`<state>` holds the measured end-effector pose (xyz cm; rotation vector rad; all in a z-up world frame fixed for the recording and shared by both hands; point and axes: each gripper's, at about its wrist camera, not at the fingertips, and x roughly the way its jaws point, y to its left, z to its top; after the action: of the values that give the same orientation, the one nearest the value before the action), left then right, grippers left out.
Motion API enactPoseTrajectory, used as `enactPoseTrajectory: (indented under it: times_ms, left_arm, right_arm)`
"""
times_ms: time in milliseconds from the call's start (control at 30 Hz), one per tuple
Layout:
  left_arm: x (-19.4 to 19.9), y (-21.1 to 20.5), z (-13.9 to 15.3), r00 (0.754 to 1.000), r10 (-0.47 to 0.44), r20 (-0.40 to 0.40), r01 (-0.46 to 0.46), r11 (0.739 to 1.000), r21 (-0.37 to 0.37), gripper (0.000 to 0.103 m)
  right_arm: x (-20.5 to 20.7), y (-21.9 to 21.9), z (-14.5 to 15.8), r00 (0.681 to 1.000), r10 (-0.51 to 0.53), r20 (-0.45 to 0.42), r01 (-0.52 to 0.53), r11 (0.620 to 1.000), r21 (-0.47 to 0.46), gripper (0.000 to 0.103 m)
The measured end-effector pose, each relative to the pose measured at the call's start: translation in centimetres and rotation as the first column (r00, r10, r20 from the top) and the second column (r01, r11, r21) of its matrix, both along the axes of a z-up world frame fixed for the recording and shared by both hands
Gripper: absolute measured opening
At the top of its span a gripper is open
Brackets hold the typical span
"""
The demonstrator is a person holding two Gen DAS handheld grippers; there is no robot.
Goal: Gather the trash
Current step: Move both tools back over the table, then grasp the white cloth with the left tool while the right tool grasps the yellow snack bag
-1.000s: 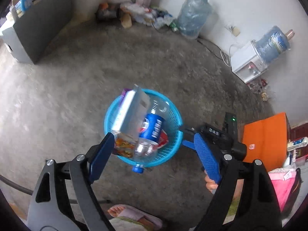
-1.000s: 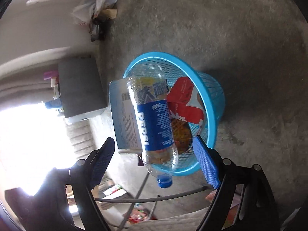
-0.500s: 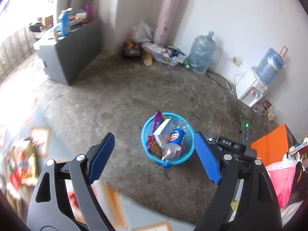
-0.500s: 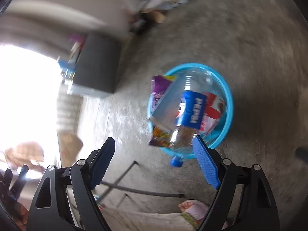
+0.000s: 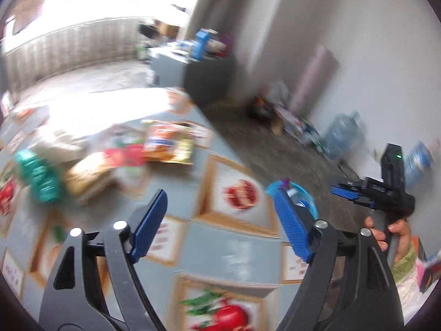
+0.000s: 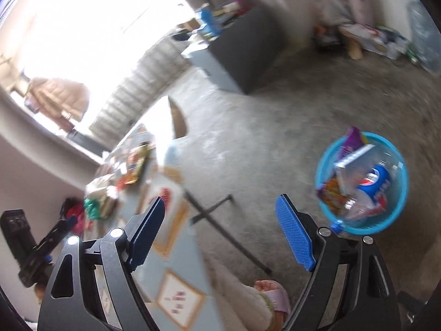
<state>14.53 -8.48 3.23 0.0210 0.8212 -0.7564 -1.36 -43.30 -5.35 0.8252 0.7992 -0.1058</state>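
The left gripper point(image 5: 220, 226) stands spread with nothing between its blue pads, though its jaws have just been closing a little; the right gripper point(image 6: 220, 226) is also spread and empty, its pads well apart over bare floor and the edge of the surface.

The blue basket point(image 6: 397, 220) sits on the concrete floor, already holding a Pepsi bottle point(image 6: 374, 182), a flat box and some wrappers; in the right wrist view it lies at about 2 o'clock from the gripper, just past the right pad; in the left wrist view only a sliver of its rim point(image 5: 308, 193) shows behind the right pad.

The trash still to be gathered lies on the surface point(image 5: 234, 248), a pale blue cloth printed with fruit pictures; a cluster of packets sits at about 10 to 11 o'clock from the left gripper: an orange snack packet point(image 5: 168, 143) farthest, a red wrapper point(image 5: 124, 155), a tan packet point(image 5: 88, 176) and a green wrapper point(image 5: 38, 176) at the left; all are blurred, so their long axes are hard to judge; the orange packet seems to lie flat with its long side running across the view.

By my reading the left gripper is the nearer one to the cluster; in the right wrist view the same heap point(image 6: 110, 193) is small and distant at 10 o'clock, beside the other handheld unit; the coming reach probably goes forward and leftward.
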Motion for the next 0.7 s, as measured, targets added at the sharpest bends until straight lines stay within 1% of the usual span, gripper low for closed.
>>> enactPoseTrajectory:
  times_ms: [100, 233, 333, 400, 500, 533, 600, 633, 700]
  left_arm:
    - [1.1, 4.0, 0.5, 0.996, 0.088, 0.020, -0.088, 0.996, -0.019, 0.069]
    - [3.9, 9.6, 1.0, 0.977, 0.210, 0.027, -0.208, 0.977, -0.047, 0.067]
    - [6.7, 12.4, 1.1, 0.960, 0.277, 0.022, -0.276, 0.960, -0.053, 0.067]
    - [9.0, 13.6, 0.8, 0.950, 0.310, 0.022, -0.309, 0.950, -0.042, 0.067]
    - [12.1, 14.6, 0.2, 0.940, 0.341, 0.016, -0.341, 0.940, -0.027, 0.067]
    - [13.4, 14.8, -0.2, 0.940, 0.340, 0.005, -0.340, 0.940, -0.020, 0.067]
    - [15.9, 15.0, -0.9, 0.931, 0.364, -0.018, -0.364, 0.931, 0.001, 0.067]
    - [16.9, 15.4, -1.1, 0.932, 0.360, -0.033, -0.361, 0.933, -0.007, 0.068]
    - [18.9, 15.2, -2.0, 0.929, 0.367, -0.053, -0.367, 0.930, 0.017, 0.070]
  right_arm:
    - [2.8, 3.1, 1.6, 0.995, 0.090, 0.035, -0.090, 0.996, 0.003, 0.081]
    - [6.9, 6.9, 3.1, 0.980, 0.191, 0.047, -0.190, 0.982, -0.019, 0.081]
    - [10.2, 9.1, 3.8, 0.968, 0.247, 0.041, -0.247, 0.969, -0.019, 0.081]
    - [12.7, 10.1, 3.6, 0.961, 0.276, 0.030, -0.276, 0.961, -0.013, 0.081]
    - [16.9, 11.3, 2.3, 0.957, 0.291, -0.015, -0.291, 0.957, 0.002, 0.080]
    - [18.4, 11.5, 1.7, 0.958, 0.285, -0.036, -0.285, 0.958, -0.003, 0.080]
    - [21.0, 11.9, 0.7, 0.962, 0.261, -0.083, -0.265, 0.964, -0.033, 0.078]
    - [22.2, 12.0, 0.2, 0.963, 0.250, -0.102, -0.256, 0.966, -0.048, 0.078]
    - [24.4, 12.2, -0.6, 0.963, 0.229, -0.140, -0.240, 0.968, -0.072, 0.074]
